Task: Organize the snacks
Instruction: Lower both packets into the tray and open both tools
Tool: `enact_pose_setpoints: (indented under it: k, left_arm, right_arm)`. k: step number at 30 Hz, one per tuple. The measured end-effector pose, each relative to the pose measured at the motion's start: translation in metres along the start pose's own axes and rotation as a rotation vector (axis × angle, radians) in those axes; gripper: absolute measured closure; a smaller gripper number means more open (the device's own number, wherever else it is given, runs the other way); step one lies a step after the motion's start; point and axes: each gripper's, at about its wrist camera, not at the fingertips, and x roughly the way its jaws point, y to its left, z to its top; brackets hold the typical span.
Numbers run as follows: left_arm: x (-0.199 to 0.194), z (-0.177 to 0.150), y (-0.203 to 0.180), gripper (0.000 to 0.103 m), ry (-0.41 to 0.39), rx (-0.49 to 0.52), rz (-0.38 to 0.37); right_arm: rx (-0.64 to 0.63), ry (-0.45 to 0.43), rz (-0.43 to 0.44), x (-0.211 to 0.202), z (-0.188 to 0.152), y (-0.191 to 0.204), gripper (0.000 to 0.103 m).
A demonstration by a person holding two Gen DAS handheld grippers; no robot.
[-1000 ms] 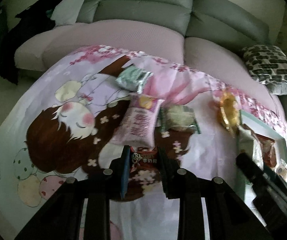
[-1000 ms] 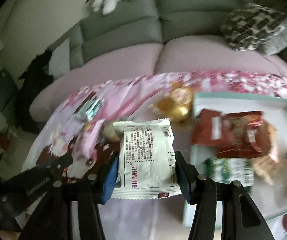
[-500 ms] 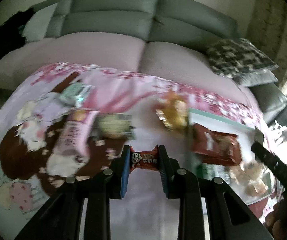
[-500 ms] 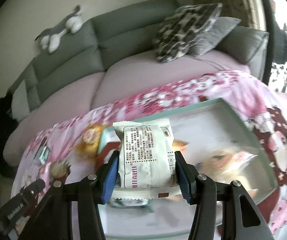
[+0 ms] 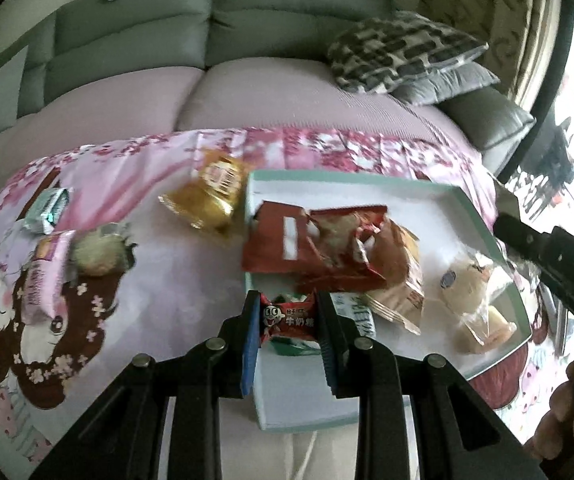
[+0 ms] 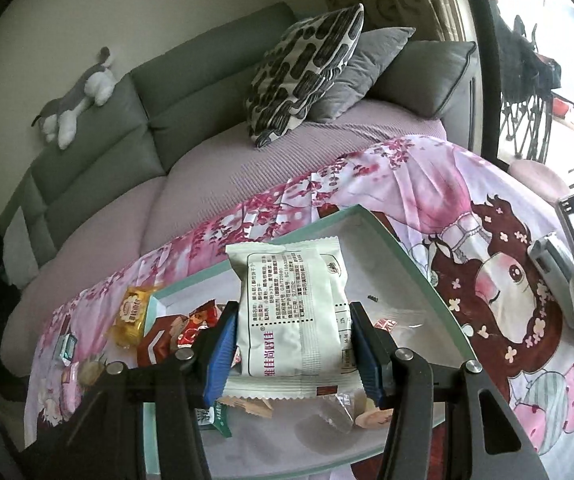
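over the tray point(image 5: 475, 200), left gripper point(image 5: 289, 322) clamping red candy point(image 5: 287, 320), right gripper point(image 6: 293, 344) clamping white packet point(image 6: 293, 312)

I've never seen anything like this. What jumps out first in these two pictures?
Two snacks held in mid-air: the left tool pinches a small red candy, and the right tool clamps a white packet. Both hang over a pale green tray already piled with snacks, a big red bag at its left end. Under it all lies a pink cartoon-girl cloth, with a few more snacks left of the tray.
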Motion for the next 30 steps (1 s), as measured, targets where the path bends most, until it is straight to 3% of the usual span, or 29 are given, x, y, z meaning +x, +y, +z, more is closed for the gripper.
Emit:
enact_pose_setpoints:
  k: [14, 25, 28, 30]
  left_arm:
    - [0.023, -0.011, -0.017, 0.074, 0.064, 0.044, 0.005]
    - [0.028, -0.01, -0.016, 0.074, 0.054, 0.034, 0.009]
    - [0.028, -0.009, -0.014, 0.071, 0.06, 0.024, 0.0]
    - [0.028, -0.009, -0.013, 0.061, 0.065, 0.025, 0.003]
  right_arm:
    - [-0.049, 0.081, 0.051, 0.029, -0.013, 0.019, 0.047]
    - [-0.036, 0.082, 0.037, 0.055, -0.013, 0.016, 0.045]
    - [-0.055, 0.086, 0.016, 0.055, -0.012, 0.017, 0.045]
    - [-0.056, 0.087, 0.014, 0.054, -0.011, 0.017, 0.042]
